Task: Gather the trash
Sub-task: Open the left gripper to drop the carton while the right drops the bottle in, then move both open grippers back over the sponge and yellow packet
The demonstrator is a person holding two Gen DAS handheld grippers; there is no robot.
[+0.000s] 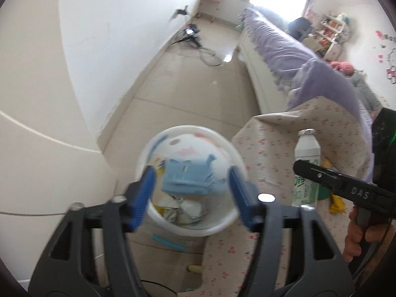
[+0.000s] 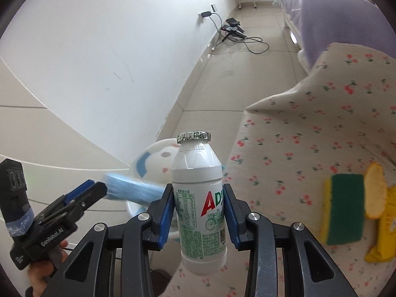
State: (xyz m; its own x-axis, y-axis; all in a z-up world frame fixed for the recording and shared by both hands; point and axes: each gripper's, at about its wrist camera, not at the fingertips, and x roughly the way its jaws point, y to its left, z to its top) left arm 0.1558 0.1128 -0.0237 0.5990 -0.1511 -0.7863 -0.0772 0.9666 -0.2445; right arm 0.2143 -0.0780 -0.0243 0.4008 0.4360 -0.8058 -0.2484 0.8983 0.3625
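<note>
left gripper over the white bin, fingers spread wide, nothing pressed between the pads; blue packet loose in the gap, blurred, apparently dropping toward the wrappers already inside. right gripper clamped on the white drink bottle, pads flat on the label at both sides, foil cap up, bottle upright.

in the right wrist view: bin at about 10 o'clock from the bottle, half hidden behind it; floral-covered surface from 1 to 5 o'clock; green-and-yellow sponge and yellow pack at 3 o'clock, still waiting there. in the left wrist view: bottle at 3 o'clock from the bin, just beyond its rim, not yet above the opening.

step in hand, by judgement: one piece being let go, the next being brought across. best done by clearing the left gripper off the bin mouth before bringing the bottle in, since both tools crowd one small opening. worth carrying the bottle fully past the near rim, centred over the opening, before spreading the pads; released at the rim, likely to bounce off to the floor. no need to tip it; a straight drop from low enough to stay inside.

pose: both grippers pitched steeply downward, side by side, left one square over the bin, right one beside the table corner. hand wrapped round the right tool's grip at 4 o'clock in the left view.
</note>
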